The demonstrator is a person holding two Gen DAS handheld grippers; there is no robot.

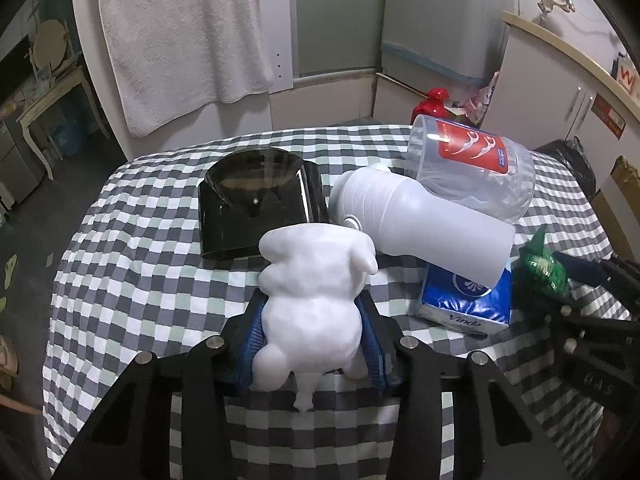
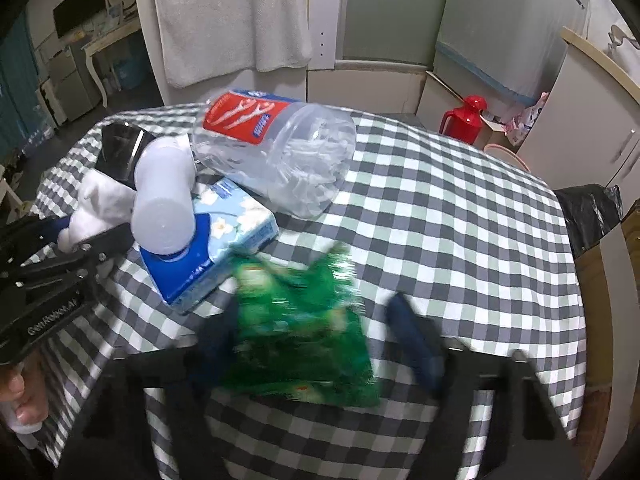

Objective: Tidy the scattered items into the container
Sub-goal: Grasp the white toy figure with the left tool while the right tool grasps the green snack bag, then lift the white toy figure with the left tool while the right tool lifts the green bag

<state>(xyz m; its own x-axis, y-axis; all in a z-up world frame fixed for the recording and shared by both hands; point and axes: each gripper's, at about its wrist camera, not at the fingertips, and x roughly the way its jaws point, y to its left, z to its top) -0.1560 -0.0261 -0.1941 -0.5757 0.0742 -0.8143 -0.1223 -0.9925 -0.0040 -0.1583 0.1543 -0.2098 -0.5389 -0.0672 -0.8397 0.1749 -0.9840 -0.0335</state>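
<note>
My left gripper [image 1: 314, 308] is shut on a white plush figure [image 1: 316, 280], its blue pads pressing both of the figure's sides. Just beyond it stands the dark glossy container [image 1: 256, 208]. A white bottle [image 1: 420, 220] lies across a blue tissue pack [image 1: 468, 300], and a clear jar with a red label [image 1: 472, 164] lies behind them. In the right wrist view, blurred, a green packet [image 2: 300, 320] lies between the fingers of my right gripper [image 2: 310, 306]. A strip of cloth shows between the packet and the right finger [image 2: 416, 340], so the jaws stand open.
The checked tablecloth [image 2: 460, 220] ends at a rounded table edge. On the floor behind stands a red jug [image 2: 464, 120]. A black bin bag [image 2: 592, 216] sits at the right. A towel [image 1: 180, 40] hangs at the back. A hand [image 2: 20, 400] shows at lower left.
</note>
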